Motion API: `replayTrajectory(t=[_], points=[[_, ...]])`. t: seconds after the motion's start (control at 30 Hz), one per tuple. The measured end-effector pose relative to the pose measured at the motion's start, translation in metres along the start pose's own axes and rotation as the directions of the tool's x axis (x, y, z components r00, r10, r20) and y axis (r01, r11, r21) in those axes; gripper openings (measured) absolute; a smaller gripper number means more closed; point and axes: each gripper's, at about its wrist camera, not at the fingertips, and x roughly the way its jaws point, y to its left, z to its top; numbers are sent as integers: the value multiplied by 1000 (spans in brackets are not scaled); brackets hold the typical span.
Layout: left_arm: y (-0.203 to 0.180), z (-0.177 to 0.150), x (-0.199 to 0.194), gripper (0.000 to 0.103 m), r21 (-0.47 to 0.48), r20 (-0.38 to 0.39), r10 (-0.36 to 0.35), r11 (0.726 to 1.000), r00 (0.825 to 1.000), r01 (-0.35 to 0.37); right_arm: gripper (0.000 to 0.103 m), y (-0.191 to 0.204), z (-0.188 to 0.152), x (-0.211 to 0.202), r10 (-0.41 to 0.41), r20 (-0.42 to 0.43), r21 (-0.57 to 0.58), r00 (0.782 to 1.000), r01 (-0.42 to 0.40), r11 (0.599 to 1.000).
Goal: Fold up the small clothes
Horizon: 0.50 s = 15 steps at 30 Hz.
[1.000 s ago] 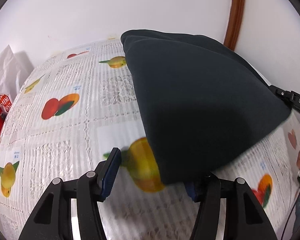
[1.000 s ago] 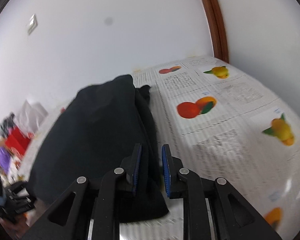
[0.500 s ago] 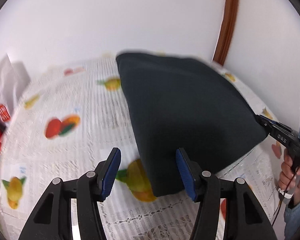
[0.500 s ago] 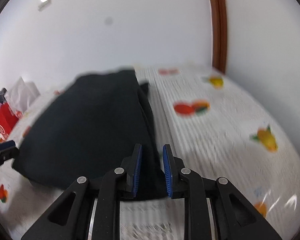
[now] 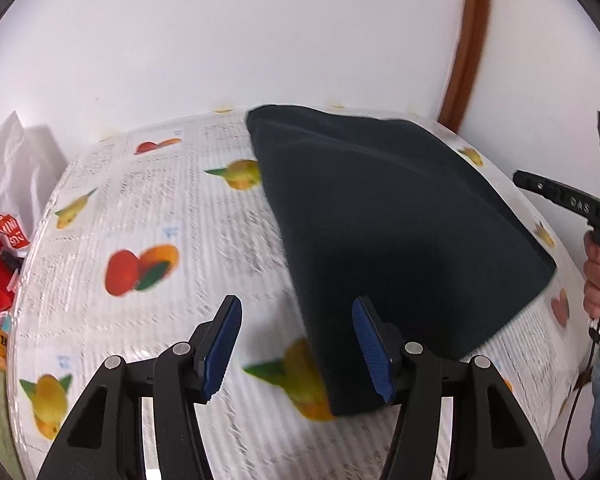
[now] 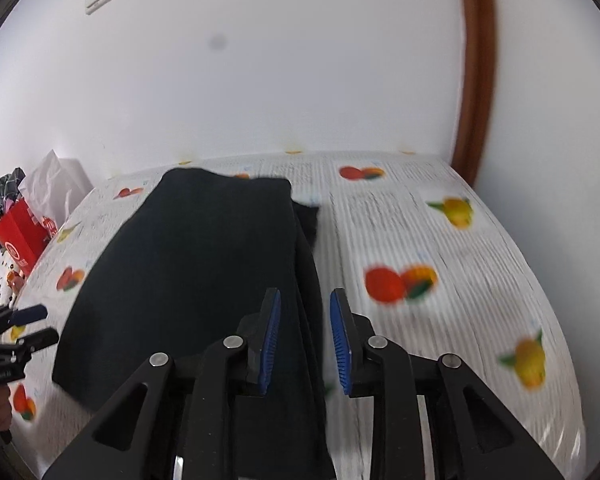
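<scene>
Left wrist view is showing the left gripper (image 5: 296, 340) spread wide, gripping nothing; the dark garment (image 5: 384, 240) is lying folded on the fruit-print tablecloth (image 5: 140, 220) at 1 o'clock. The right gripper (image 6: 305, 340) is standing parted, the garment's edge lying loosely between its blue pads (image 6: 271, 332).

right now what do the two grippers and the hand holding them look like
Both the left gripper and the right gripper are matte black linkages with silver pivot pins and ribbed blue pads. The right gripper's body bears white lettering, with a green light above, a black cable below and a bare hand.
</scene>
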Motion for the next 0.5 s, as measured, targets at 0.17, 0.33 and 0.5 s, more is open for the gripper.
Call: replayTrajectory(t=[0.17, 0.33, 0.5], points=[[13, 15, 9, 56, -29, 0, 0, 1000, 1000, 0, 33, 11, 44, 54, 52, -85, 22, 995, -50, 999], [15, 22, 26, 56, -24, -7, -43, 999, 999, 43, 33, 10, 71, 115, 131, -169, 130, 977, -110, 985], [11, 22, 41, 57, -6, -21, -63, 998, 998, 62, 15, 11, 87, 151, 200, -180, 207, 963, -162, 965]])
